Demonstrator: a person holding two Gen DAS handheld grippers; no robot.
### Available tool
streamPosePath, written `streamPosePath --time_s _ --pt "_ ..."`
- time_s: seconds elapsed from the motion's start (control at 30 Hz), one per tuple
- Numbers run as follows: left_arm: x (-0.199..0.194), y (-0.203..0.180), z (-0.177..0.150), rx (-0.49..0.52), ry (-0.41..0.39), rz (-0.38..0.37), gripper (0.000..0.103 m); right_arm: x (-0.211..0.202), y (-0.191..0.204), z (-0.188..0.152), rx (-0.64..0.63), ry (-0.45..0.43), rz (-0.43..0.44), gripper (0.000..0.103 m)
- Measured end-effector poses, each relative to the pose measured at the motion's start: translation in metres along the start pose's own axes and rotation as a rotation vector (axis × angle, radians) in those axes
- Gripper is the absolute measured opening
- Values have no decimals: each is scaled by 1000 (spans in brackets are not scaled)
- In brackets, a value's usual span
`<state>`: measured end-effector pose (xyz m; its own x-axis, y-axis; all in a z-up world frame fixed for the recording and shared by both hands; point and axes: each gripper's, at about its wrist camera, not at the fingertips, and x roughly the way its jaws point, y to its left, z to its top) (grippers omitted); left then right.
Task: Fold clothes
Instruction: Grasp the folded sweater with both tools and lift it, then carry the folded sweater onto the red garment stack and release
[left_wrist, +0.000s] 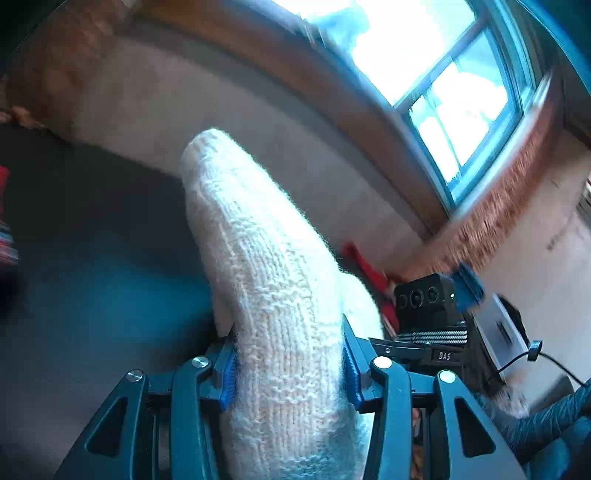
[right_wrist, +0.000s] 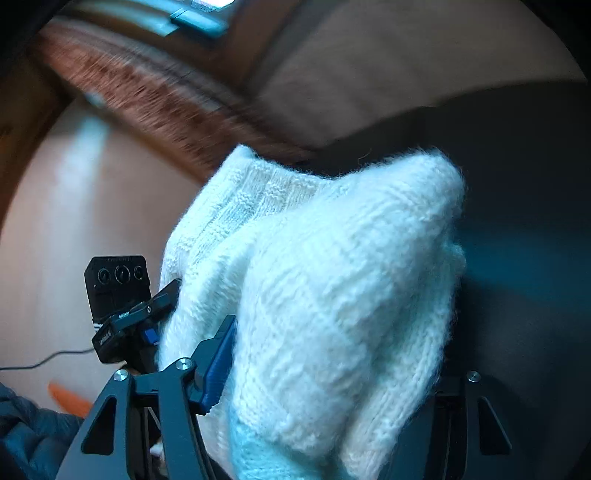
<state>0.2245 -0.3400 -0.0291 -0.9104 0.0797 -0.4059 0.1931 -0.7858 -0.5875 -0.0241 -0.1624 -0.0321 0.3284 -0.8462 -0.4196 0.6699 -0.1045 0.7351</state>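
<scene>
A thick white knitted garment (left_wrist: 258, 240) rises up and away between the fingers of my left gripper (left_wrist: 290, 350). Both blue pads (left_wrist: 227, 373) press into the knit, so that gripper is shut on it. In the right wrist view the same garment (right_wrist: 332, 258) bulges in a big bunched fold over my right gripper (right_wrist: 340, 350). Its left blue pad (right_wrist: 218, 365) presses against the wool, while the right finger is hidden behind the fabric. The two grippers hold the garment close side by side, lifted off the dark surface (left_wrist: 92, 277).
A bright window (left_wrist: 461, 92) with a wooden sill lies ahead to the right. A red object (left_wrist: 365, 273) lies by the wall. The other gripper's black camera block (left_wrist: 424, 299) (right_wrist: 118, 280) is close by. A person's dark quilted sleeve (left_wrist: 546, 421) (right_wrist: 26, 435) and a cable (right_wrist: 48, 360) show low down.
</scene>
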Motion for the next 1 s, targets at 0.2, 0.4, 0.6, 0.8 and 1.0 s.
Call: streamPosePath --time_s 0.2,0.4,0.6,0.8,1.0 --pt "-131 31 44 -23 -300 192 45 110 108 74 -238 81 183 64" --pt "-217 111 87 -174 -513 350 45 231 205 148 -400 169 232 64" --pt "-204 259 82 -505 -404 488 46 375 193 151 -458 356 -27 64" --pt "-198 272 70 -525 -450 489 48 404 145 144 -356 352 6 85" --pt "-219 239 87 -490 -442 625 50 362 169 170 -439 251 -58 98"
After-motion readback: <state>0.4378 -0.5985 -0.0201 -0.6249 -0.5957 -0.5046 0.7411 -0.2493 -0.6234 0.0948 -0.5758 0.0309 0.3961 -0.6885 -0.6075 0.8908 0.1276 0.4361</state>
